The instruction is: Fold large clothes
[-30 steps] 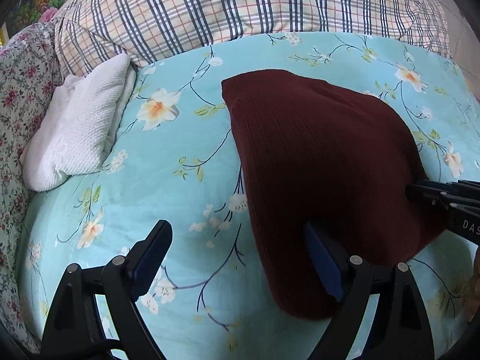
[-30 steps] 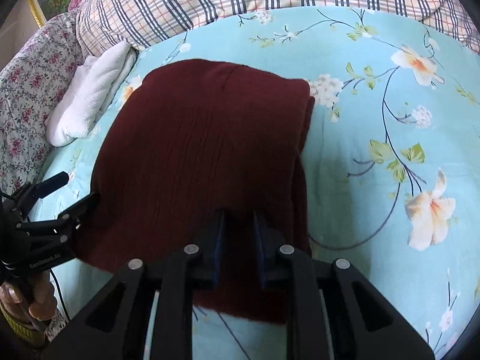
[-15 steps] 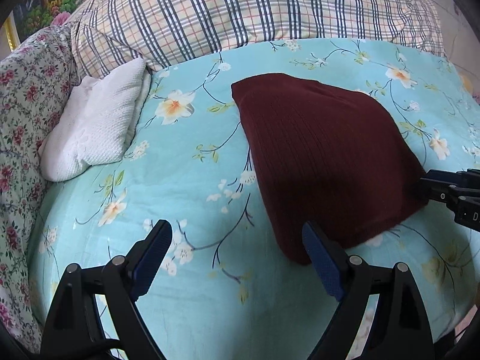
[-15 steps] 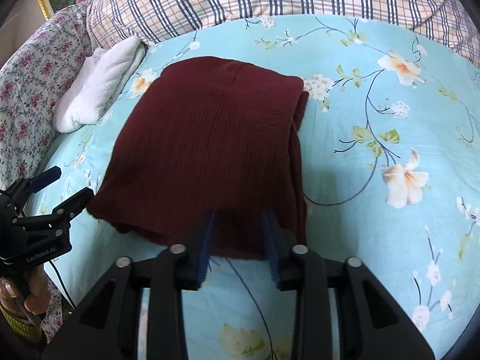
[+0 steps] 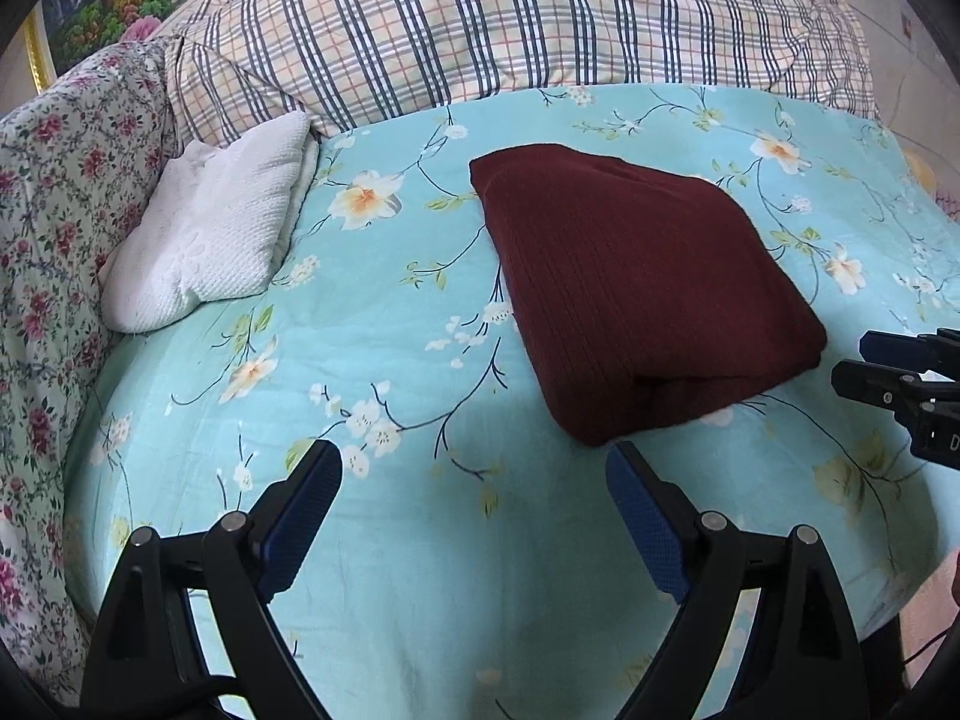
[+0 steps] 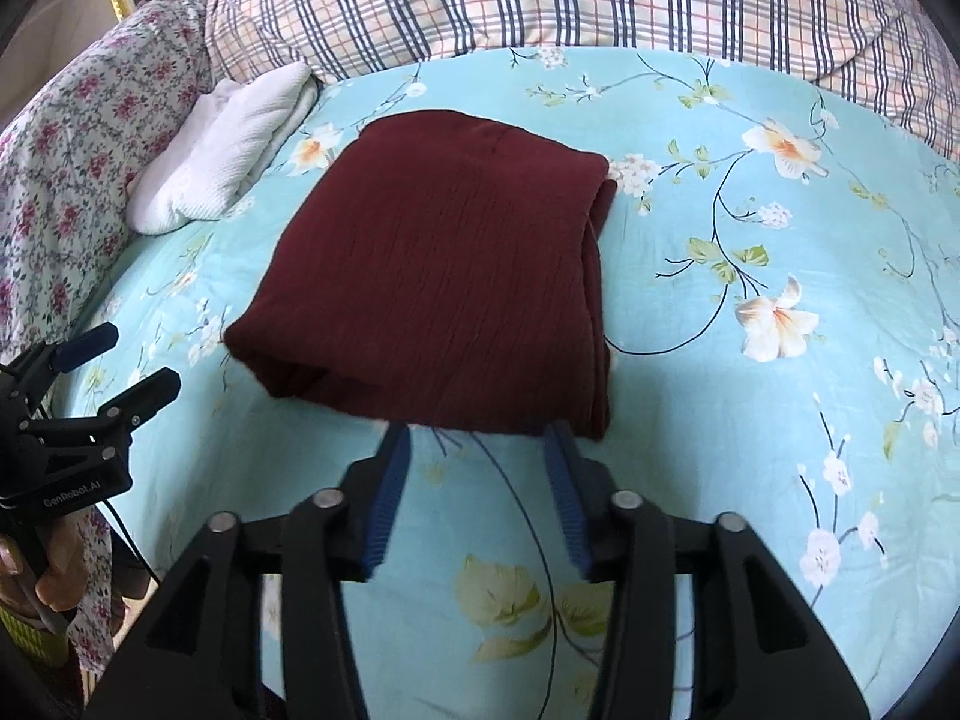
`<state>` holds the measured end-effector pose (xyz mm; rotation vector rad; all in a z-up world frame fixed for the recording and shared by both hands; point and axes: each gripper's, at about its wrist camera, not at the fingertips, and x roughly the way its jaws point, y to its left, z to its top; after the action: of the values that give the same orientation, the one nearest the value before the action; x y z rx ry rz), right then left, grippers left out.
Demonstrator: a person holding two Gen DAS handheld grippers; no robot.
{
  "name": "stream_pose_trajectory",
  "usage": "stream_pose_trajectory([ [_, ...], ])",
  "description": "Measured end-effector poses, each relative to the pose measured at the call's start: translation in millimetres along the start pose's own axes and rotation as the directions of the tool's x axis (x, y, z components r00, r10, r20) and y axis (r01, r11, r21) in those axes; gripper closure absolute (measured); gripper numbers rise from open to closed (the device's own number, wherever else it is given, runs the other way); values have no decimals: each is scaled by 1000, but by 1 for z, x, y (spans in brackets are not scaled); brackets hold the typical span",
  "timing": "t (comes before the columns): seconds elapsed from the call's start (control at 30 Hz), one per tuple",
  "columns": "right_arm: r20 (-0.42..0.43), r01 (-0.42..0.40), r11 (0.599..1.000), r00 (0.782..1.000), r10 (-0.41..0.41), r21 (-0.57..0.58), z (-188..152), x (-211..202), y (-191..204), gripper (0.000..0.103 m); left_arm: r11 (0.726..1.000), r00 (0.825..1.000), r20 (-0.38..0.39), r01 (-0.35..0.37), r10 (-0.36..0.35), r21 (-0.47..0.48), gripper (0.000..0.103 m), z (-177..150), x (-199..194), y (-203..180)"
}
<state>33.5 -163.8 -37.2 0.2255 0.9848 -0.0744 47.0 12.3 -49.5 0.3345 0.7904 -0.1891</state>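
A dark red ribbed garment (image 5: 636, 288) lies folded into a thick rectangle on the turquoise floral bedsheet (image 5: 372, 360); it also shows in the right wrist view (image 6: 444, 282). My left gripper (image 5: 474, 516) is open and empty, just short of the garment's near corner. My right gripper (image 6: 477, 468) is open and empty, its fingertips just short of the garment's near edge. The right gripper shows at the right edge of the left wrist view (image 5: 888, 372). The left gripper shows at the left of the right wrist view (image 6: 114, 360).
A folded white textured garment (image 5: 210, 240) lies at the left of the bed. A plaid quilt (image 5: 510, 24) runs along the back. A floral pink cloth (image 5: 54, 228) lines the left side. The bed's front edge drops off at the lower right (image 5: 900, 600).
Both grippers have pulled back from the folded garment toward the bed's front edge. The right gripper, shut on the garment's near edge a second ago, has opened and let go.
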Motion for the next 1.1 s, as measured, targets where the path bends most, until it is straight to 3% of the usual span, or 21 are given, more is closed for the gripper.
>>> stream_pose_trajectory([
  [0.37, 30, 4, 999, 1000, -3, -47, -13, -25, 9, 31, 1000, 999, 35, 0, 0, -1, 12, -5, -27, 1],
  [0.6, 43, -6, 999, 999, 8, -51, -18, -39, 8, 26, 999, 995, 90, 36, -35, -16, 8, -3, -43, 5],
  [0.8, 53, -1, 999, 999, 4, -49, -16, -45, 4, 24, 998, 998, 33, 56, -55, -18, 8, -9, -21, 10],
  [0.93, 46, 5, 999, 999, -3, -34, -15, -40, -2, 24, 993, 993, -28, 118, -118, -6, 8, -10, -6, 10],
  [1.1, 33, 2, 999, 999, -1, -33, -10, -32, -5, 24, 997, 996, -31, 77, -78, -28, 8, -1, 4, 9],
])
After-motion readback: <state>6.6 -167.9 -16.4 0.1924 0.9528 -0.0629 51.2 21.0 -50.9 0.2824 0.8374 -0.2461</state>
